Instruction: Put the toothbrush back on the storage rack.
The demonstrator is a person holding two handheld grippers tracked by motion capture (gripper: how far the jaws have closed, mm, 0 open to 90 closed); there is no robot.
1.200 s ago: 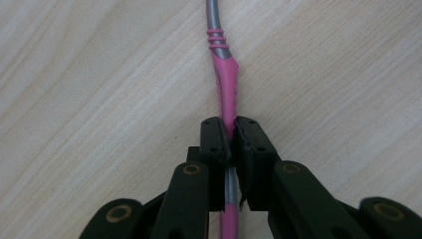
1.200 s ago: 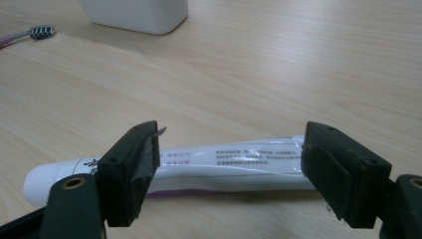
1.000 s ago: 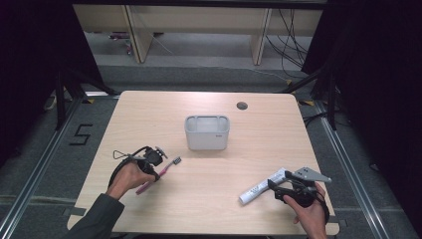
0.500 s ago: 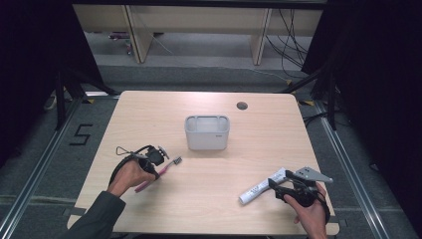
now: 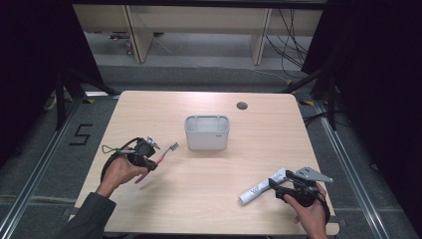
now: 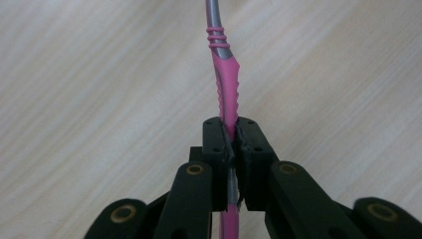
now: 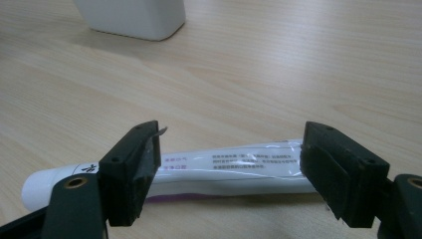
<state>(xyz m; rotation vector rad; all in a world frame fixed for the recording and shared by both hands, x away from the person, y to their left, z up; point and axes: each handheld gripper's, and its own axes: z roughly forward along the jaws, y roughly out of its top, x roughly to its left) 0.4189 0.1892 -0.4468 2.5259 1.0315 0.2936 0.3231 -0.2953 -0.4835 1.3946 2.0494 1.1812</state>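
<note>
Pink toothbrush (image 6: pixel 226 89) sits clamped between the left gripper's (image 5: pixel 149 158) jaws, apparently clear of the wooden table (image 5: pixel 209 199), left of the white holder (image 5: pixel 207 132). Right gripper (image 7: pixel 231 164) stands wide apart over the toothpaste tube (image 7: pixel 224 167).

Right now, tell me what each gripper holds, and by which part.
The left gripper clamps the pink toothbrush by its handle. The right gripper holds nothing: its open jaws straddle the toothpaste tube.

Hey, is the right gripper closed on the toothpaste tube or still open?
Open. The right gripper has its jaws spread wide, with the toothpaste tube lying on the table between them, pads not pressing it.
</note>
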